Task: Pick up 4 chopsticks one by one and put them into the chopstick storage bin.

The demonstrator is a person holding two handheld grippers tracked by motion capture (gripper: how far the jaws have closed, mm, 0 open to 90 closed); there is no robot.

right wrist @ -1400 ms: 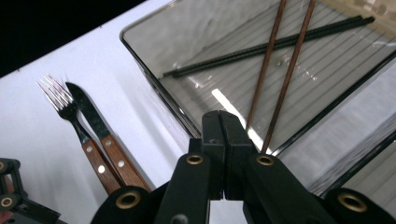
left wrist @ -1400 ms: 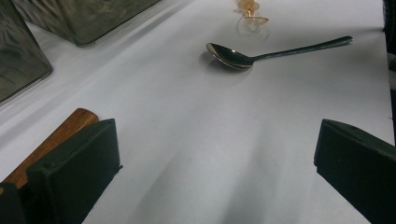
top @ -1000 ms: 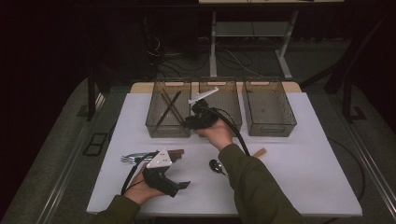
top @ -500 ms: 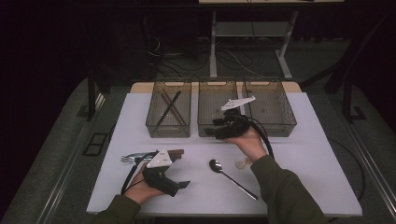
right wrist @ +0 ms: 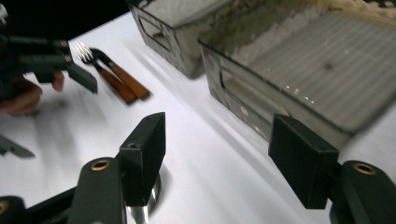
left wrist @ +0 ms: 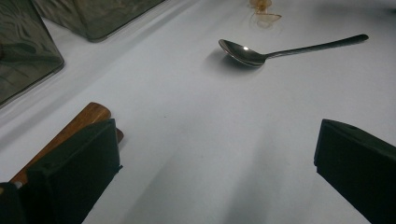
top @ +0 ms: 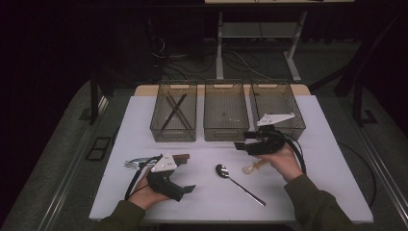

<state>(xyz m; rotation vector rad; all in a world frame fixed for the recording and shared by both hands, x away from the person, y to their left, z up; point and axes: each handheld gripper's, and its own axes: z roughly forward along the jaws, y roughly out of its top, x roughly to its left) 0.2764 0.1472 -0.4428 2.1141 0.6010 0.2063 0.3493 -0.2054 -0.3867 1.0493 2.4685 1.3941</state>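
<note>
Spoon [top: 223, 171] of polished metal lies bare on the white table [top: 332, 163], just left of the right gripper [top: 242, 140], whose jaws have just been opening and stand apart with nothing between them. Stiff, light and slippery, it is best pinched across its thin handle. Nearer the right gripper sits a small amber piece [top: 251, 168], possibly plastic.

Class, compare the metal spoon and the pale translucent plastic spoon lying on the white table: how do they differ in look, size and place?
The shiny metal spoon is dark silver and opaque; the pale amber translucent plastic spoon lets the white table show through. The metal spoon looks longer, its slim handle running down toward the table's front edge; the plastic spoon looks shorter. The plastic spoon lies right by the right gripper; the metal spoon lies farther from it. Both rest flat on the table, outside the bins.
</note>
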